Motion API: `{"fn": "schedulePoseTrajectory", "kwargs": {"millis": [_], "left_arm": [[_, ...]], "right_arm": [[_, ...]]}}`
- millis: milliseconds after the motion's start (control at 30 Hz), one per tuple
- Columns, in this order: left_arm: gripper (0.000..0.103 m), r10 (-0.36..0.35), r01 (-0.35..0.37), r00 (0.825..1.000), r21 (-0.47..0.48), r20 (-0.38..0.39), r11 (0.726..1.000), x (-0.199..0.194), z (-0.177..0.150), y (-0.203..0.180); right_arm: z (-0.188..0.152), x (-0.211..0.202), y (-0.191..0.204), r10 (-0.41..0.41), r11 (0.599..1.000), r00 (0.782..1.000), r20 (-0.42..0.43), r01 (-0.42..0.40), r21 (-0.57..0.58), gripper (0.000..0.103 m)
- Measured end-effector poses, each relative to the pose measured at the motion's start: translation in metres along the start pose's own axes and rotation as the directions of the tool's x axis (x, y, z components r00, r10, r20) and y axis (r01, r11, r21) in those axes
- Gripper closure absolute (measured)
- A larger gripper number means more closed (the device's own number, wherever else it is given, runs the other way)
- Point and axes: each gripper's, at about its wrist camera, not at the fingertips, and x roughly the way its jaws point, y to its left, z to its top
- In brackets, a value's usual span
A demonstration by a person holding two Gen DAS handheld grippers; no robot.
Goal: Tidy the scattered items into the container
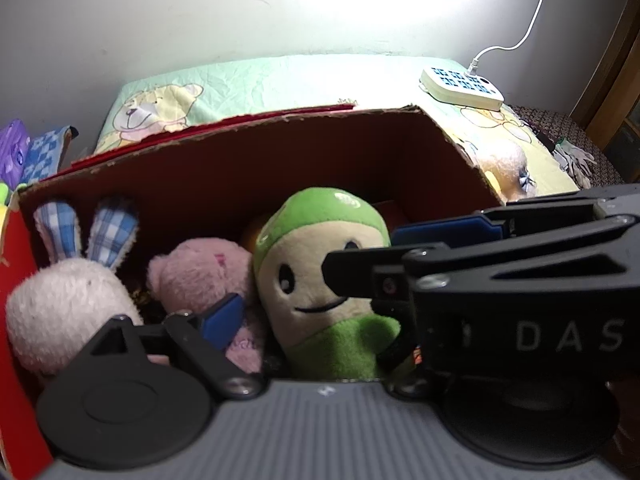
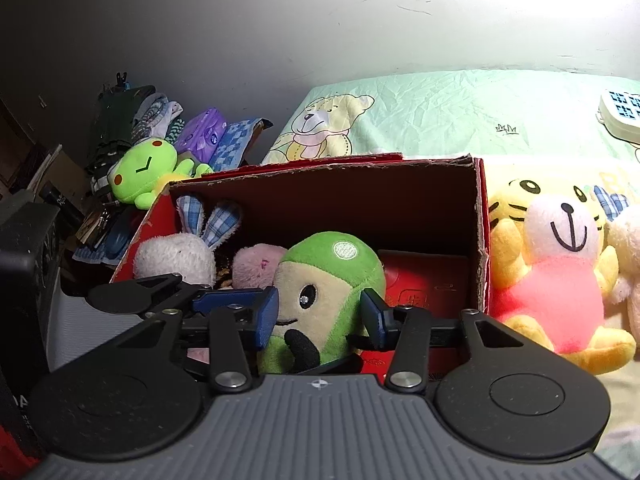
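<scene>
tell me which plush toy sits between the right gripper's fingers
The green-capped doll in the red box; the bunny and pink plush sit further left.
</scene>
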Motion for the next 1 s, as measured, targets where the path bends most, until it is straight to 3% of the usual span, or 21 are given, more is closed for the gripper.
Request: {"fn": "schedulePoseTrajectory", "kwargs": {"millis": [1000], "left_arm": [[0.002,0.07,-0.07,0.997,0.006,-0.018,0.998,0.0014,-0.0002,-0.0054]], "right_arm": [[-0.0095,-0.0024,-0.0007,-0.005,1.0,1.0,0.03,0.005,0.01,0.061]]}}
